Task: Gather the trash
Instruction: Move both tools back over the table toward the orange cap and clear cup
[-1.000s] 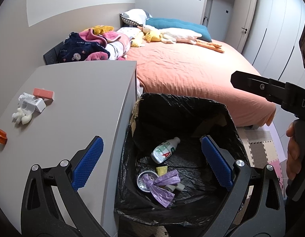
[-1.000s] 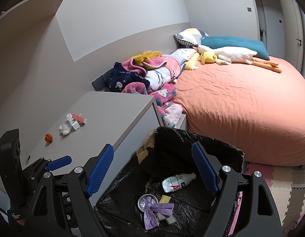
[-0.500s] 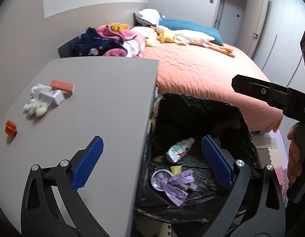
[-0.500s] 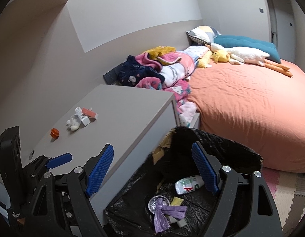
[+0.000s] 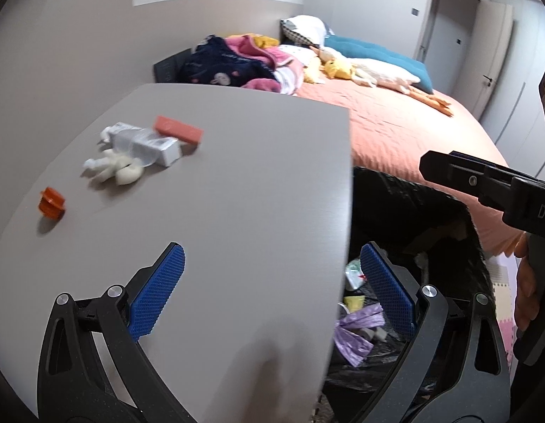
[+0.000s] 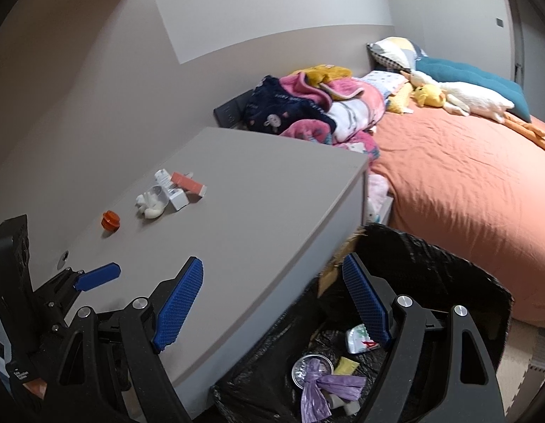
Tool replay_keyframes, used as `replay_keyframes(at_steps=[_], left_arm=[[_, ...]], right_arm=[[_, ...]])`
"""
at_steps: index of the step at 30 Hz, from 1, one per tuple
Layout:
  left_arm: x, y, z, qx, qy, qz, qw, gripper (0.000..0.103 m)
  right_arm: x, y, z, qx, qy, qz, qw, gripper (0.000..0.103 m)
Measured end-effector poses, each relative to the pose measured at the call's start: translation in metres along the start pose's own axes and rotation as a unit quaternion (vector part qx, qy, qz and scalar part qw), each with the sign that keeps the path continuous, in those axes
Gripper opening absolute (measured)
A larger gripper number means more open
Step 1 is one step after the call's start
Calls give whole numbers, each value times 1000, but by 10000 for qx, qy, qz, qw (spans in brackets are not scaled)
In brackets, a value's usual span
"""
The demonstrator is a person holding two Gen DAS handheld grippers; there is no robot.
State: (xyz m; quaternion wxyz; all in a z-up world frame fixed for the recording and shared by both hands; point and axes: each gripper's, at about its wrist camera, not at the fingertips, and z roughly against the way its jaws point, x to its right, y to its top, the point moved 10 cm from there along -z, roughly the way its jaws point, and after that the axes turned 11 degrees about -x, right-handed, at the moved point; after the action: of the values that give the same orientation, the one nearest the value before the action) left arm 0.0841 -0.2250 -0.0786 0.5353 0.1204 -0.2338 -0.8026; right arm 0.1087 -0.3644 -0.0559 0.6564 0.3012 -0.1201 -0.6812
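Trash lies on the grey cabinet top [image 5: 237, 190] [image 6: 258, 204]: an orange cap [image 5: 51, 203] [image 6: 110, 220], a white crumpled piece [image 5: 112, 168] [image 6: 151, 206], a clear and white package [image 5: 149, 144] [image 6: 172, 190], and a pink box [image 5: 178, 129] [image 6: 188, 183]. A bin with a black bag [image 5: 431, 211] [image 6: 431, 264] stands right of the cabinet and holds a small bottle [image 6: 359, 339], a purple wrapper [image 5: 355, 333] [image 6: 323, 387] and a round lid [image 6: 307, 366]. My left gripper [image 5: 272, 289] is open and empty over the cabinet's near edge. My right gripper [image 6: 272, 303] is open and empty over the bin's left rim.
A bed with an orange cover [image 5: 396, 130] [image 6: 466, 190] lies behind the bin, with piled clothes [image 6: 307, 105], pillows and a plush duck [image 6: 459, 100]. Closet doors [image 5: 484, 53] stand at the far right. Foam floor mats [image 5: 501, 299] lie by the bin.
Both grippers have swung left from over the bin toward the cabinet top. The trash on the cabinet now sits closer and more central. Both stay open.
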Motion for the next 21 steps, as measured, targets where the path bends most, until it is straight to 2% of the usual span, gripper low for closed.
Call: replay_keyframes(at_steps=[13, 18, 21], left_arm=[[-83, -9, -2, -17, 352, 628, 9974, 96], [-117, -11, 1, 59, 665, 836, 9943, 96], [-135, -11, 2, 99, 733, 970, 9925, 96]], right_arm=[[-58, 20, -46, -228, 303, 372, 9986, 82], [-86, 27, -64, -332, 474, 543, 9969, 82], [-100, 31, -73, -382, 590, 586, 9958, 82]])
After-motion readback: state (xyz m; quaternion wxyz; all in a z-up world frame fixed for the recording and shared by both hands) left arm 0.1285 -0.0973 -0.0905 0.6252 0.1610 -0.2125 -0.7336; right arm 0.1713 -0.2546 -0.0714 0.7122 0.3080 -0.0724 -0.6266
